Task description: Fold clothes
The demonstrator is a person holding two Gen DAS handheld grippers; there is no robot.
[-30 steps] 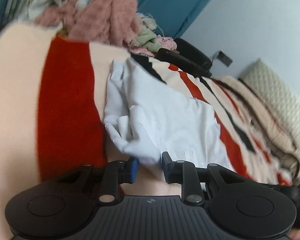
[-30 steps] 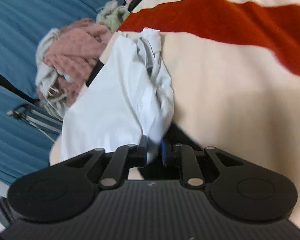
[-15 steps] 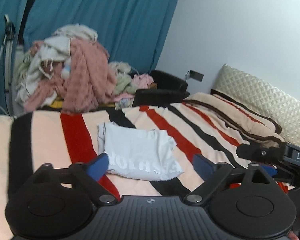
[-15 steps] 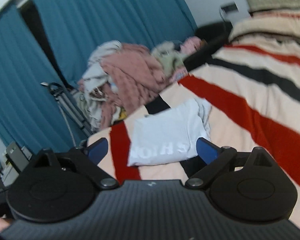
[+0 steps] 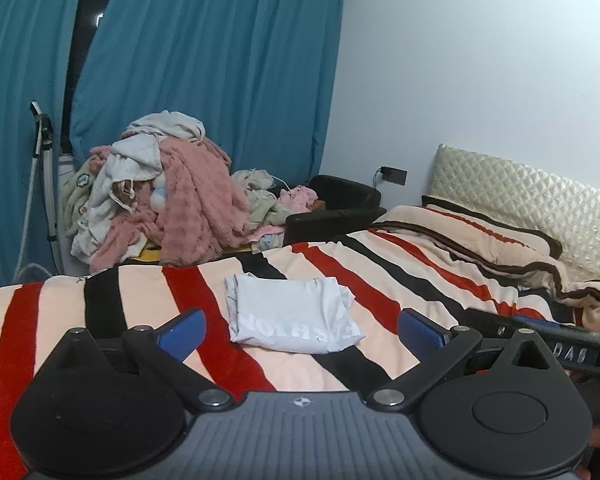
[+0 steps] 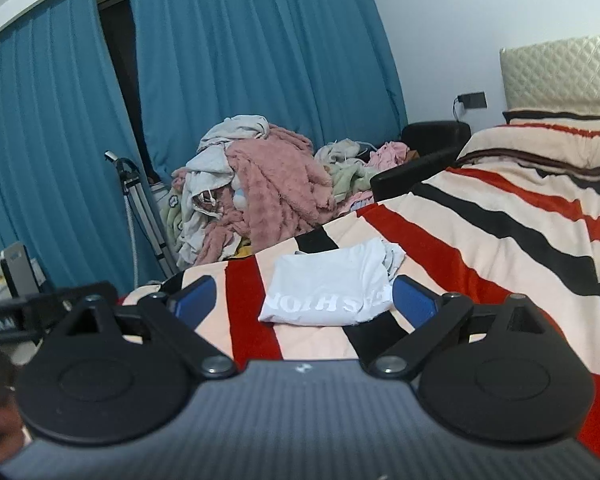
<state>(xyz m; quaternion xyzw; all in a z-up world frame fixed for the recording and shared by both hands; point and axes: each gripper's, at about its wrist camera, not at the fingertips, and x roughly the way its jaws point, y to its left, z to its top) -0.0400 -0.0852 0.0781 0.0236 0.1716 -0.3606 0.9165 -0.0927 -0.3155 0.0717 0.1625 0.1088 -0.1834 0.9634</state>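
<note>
Left tool (image 5: 302,330): fingers spread wide, blue pads (image 5: 182,330) facing inward, nothing between them. It is held level above the near edge of the bed, pointing across the striped blanket (image 5: 400,276). Right tool (image 6: 302,300): likewise released, its blue pads (image 6: 414,298) far apart, empty, held level and aimed the same way. In the left wrist view the right tool's body appears low at the right edge; in the right wrist view the left tool's body shows at the left edge, so the two are held side by side, apart from each other.

Folded white T-shirt (image 5: 292,320) (image 6: 332,288): lies flat on the blanket just beyond both tools, touching neither. It is a compact rectangle with pale lettering on its near edge, reading upside down from here. One side shows bunched layers of fabric (image 6: 394,258). It rests across a cream band, between a red stripe and a black one.

Beyond the shirt, off the far side of the bed: a heap of unfolded clothes (image 5: 168,196) (image 6: 260,188), pink fleece and grey-white pieces on top, more pale green and pink pieces beside it. A black chair (image 5: 340,208) stands next to the heap. At the bed's head, a quilted cream headboard (image 5: 532,204). Behind everything, teal curtains (image 5: 204,64) and a pale wall.
</note>
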